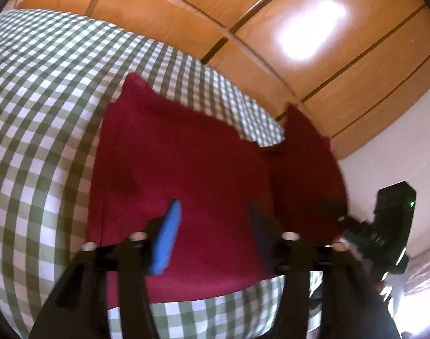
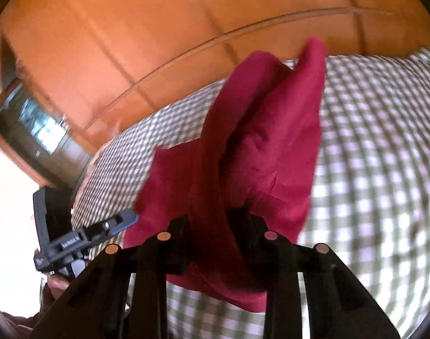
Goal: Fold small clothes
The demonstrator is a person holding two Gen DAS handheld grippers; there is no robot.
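A dark red garment (image 1: 181, 163) lies spread on the green-and-white checked cover (image 1: 45, 113). My left gripper (image 1: 215, 226) hovers open over its near part, and its blue pad (image 1: 166, 237) and dark finger (image 1: 260, 234) stand apart with nothing pinched. The garment's right side (image 1: 305, 169) is lifted off the cover toward my right gripper (image 1: 384, 234). In the right wrist view my right gripper (image 2: 212, 234) is shut on a bunched fold of the red garment (image 2: 265, 147), which rises in front of the camera. The left gripper (image 2: 82, 240) shows at the lower left, beside a hand.
Glossy wooden wardrobe doors (image 1: 271, 28) stand just behind the covered surface. A white wall (image 1: 398, 155) is to the right. A dark glass panel (image 2: 31, 124) sits at the left of the right wrist view. The checked cover (image 2: 384, 169) stretches wide to the right.
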